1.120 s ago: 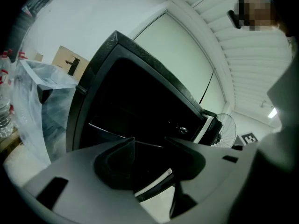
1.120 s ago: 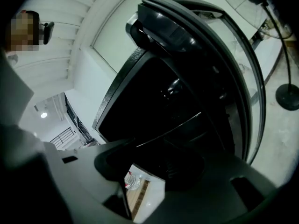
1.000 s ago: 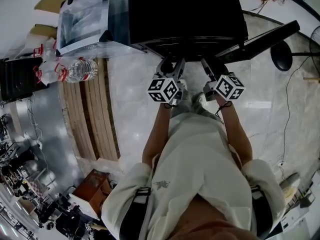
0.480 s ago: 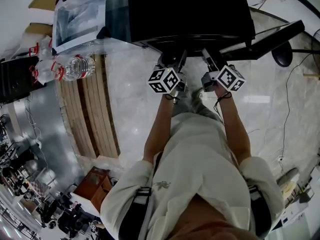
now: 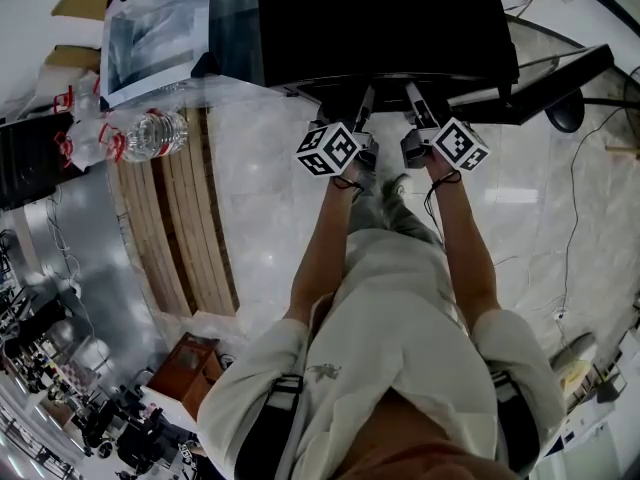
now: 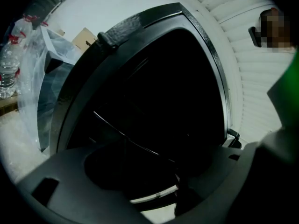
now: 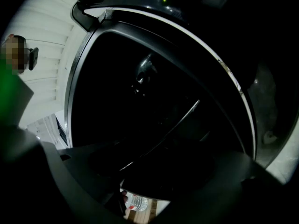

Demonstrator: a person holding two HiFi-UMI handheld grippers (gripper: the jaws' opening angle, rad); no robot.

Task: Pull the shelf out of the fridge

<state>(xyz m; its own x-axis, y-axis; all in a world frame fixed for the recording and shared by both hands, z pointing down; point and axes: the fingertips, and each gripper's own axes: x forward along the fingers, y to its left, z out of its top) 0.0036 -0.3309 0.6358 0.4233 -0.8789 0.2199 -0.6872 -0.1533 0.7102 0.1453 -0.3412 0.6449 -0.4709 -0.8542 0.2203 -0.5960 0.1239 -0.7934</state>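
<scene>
In the head view a black fridge (image 5: 380,18) stands on the floor in front of me, seen from above. Both grippers reach side by side into its front opening: my left gripper (image 5: 362,103) and my right gripper (image 5: 415,103). The left gripper view looks into the dark inside, where the shelf's thin front edge (image 6: 126,136) runs slantwise just ahead of the left gripper (image 6: 140,171). The right gripper view shows the same shelf edge (image 7: 173,125) ahead of the right gripper (image 7: 154,171). Both pairs of jaws are opening and stand wide. The shelf edge lies between them, with no pad seen pressing on it.
The fridge door (image 5: 545,78) hangs open to the right. A water bottle (image 5: 150,133) lies on a slatted wooden pallet (image 5: 185,228) at the left, beside a clear-fronted box (image 5: 160,28). A black fan base (image 5: 565,113) and a cable (image 5: 575,218) are on the marble floor at the right.
Both grippers have moved forward, closer to the fridge's front opening, and my arms have stretched out further.
</scene>
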